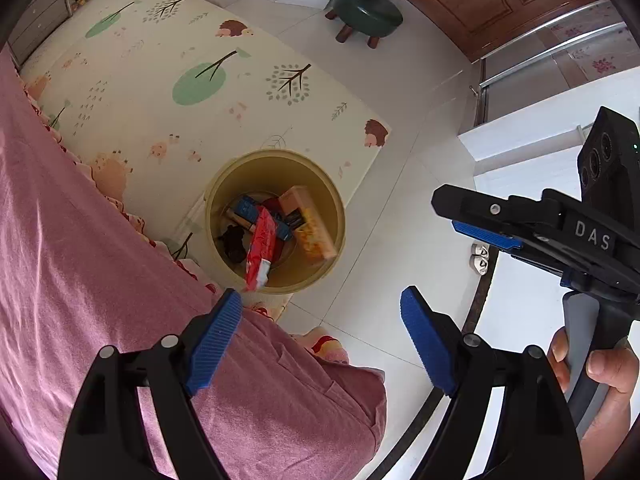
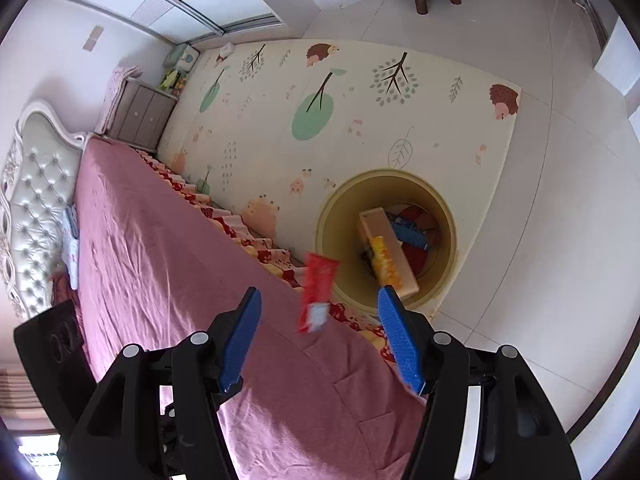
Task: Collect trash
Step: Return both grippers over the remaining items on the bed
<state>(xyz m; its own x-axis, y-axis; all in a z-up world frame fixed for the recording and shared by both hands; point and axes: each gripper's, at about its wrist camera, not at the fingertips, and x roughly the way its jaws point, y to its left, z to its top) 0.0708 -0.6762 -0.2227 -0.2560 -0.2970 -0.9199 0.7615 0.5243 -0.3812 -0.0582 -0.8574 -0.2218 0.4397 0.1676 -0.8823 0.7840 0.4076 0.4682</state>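
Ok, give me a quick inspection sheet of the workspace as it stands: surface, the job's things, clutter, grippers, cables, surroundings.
Surface: pink bed cover beside a patterned play mat on pale floor tiles.
Job's things: yellow bin stands on the mat's corner, holding an orange box, a blue pack and something dark. Red wrapper is blurred, free of both grippers, at the bin's rim.
Clutter: small pale item near the headboard.
Grippers: left gripper open, nothing between the fingers; right gripper open, wrapper just beyond it.
Cables: nothing seen.
Surroundings: green stool, wooden door, bedside cabinet.
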